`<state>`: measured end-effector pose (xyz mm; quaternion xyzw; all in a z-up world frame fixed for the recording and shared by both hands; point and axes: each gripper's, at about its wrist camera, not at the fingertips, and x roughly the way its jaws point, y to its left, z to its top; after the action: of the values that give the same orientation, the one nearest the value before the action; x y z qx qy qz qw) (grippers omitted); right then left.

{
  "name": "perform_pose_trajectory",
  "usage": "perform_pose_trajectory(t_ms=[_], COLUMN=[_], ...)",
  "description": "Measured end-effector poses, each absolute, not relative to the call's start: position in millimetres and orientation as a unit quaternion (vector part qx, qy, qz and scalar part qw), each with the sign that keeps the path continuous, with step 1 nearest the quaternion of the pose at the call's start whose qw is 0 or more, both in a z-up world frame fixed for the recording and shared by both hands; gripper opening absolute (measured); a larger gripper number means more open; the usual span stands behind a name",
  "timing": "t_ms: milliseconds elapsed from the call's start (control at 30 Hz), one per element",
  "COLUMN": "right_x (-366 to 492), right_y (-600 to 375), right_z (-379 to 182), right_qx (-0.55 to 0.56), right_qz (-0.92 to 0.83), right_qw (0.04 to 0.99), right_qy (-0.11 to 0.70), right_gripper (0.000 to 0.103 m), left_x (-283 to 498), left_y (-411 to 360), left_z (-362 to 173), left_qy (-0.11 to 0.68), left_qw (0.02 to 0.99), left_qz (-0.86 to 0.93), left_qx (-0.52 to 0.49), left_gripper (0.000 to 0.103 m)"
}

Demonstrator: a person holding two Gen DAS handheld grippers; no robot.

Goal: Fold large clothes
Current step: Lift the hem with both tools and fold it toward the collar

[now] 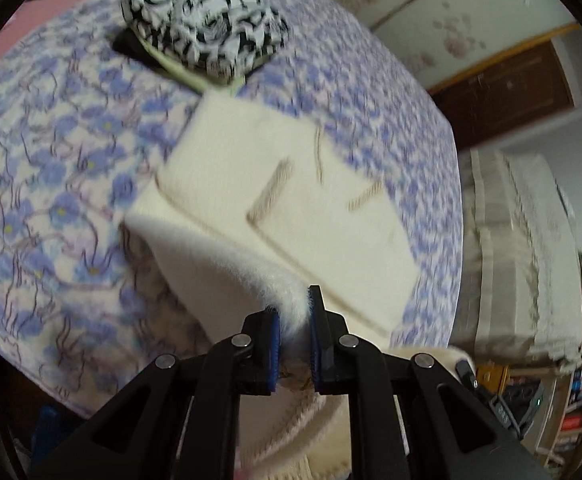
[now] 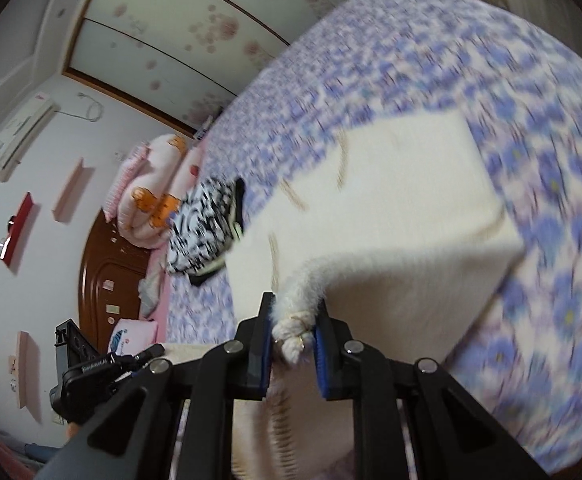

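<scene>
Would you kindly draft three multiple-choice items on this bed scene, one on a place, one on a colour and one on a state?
1. Where does the black-and-white patterned bundle lie?
A. On the flowered bedspread, beyond the cream garment
B. On the floor
C. Between the left tool's fingers

2. What colour are the flowers on the bedspread?
A. Red
B. Blue-purple
C. Green

3. What is the state of the two tools?
A. Both open and empty
B. Only the left one grips cloth
C. Each is shut on the cream garment

Key: 1 A, the black-and-white patterned bundle rests on the flowered bedspread past the far end of the cream garment. 2 B, the print shows blue-purple blooms. 3 C, the left tool pinches a fuzzy edge and the right tool pinches another part, with a knotted cord between its pads.
</scene>
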<state>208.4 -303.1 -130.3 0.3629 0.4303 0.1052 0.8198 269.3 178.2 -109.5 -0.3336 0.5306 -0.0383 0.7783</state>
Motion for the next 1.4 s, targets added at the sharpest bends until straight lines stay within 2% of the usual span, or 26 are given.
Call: perform_pose_trajectory(t_ms=[233,433,633,900,1067,1400], right_x=[267,309,359,440,458,488], right_y=[-356,-387,-408,-410,-425,-425], right_z=[-108,-119,-145,-212,-245,-290], right_qx=[0.36,0.363,0.351,0.324,0.357,0.328], right_qz=[0.094,0.045,-0.017,-0.052,-0.101,-0.173], right_qw=[0.849,0.862,0.871,0.865,0.841,0.816], right_qy=[0.375,0.351,0.342,0.379,0.393,0.443], right_gripper=[0.016,0.016,0.016,0.016,0.016,0.016], left_x=[347,406,466,556,581,615], left_y=[202,213,220,196,201,196], left_z=[-107,-117,-147,-211,-248,-308], left_qy=[0.466,0.431,0.429,0.47,0.486,0.534], left_qw=[0.804,0.829,0.832,0.827,0.81,0.79], left_qz=[0.01,0.059,0.094,0.095,0.105,0.125], left_qx=[-0.368,-0.351,-0.338,-0.292,-0.309,-0.272], left_gripper=[0.009,0.009,0.009,0.009,0.009,0.01])
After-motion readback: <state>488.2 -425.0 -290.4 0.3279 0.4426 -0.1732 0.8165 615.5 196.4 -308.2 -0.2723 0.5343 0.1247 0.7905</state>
